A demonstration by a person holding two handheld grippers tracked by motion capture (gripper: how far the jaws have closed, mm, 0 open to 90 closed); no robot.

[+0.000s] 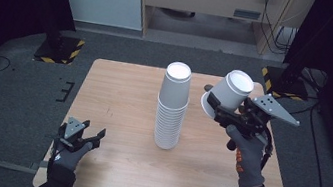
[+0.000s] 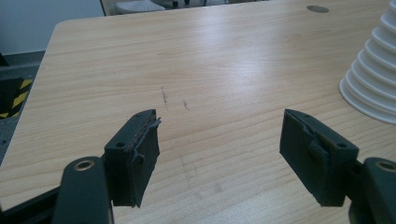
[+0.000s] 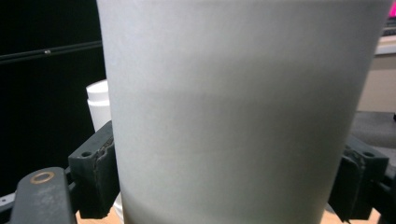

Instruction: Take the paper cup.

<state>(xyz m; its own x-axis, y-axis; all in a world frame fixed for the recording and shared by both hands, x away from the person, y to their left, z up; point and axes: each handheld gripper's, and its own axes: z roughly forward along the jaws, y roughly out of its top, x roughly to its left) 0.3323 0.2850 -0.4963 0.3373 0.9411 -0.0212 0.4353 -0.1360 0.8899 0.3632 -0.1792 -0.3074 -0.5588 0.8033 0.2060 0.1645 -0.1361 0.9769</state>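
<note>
The right tongs (image 1: 214,106) are closed on a single white paper cup (image 1: 229,93), held tilted and clear of the counter (image 1: 119,91) just right of the stack of white cups (image 1: 172,107); in the right gripper view the cup wall (image 3: 233,112) sits between the two jaws, apparently with both pads pressed against it, though the close range makes the contact hard to confirm. The stack stands upside down near the counter's centre. The left tongs (image 1: 97,135) rest at the near left of the counter with jaws wide apart and nothing between them, well apart from the stack.
</note>
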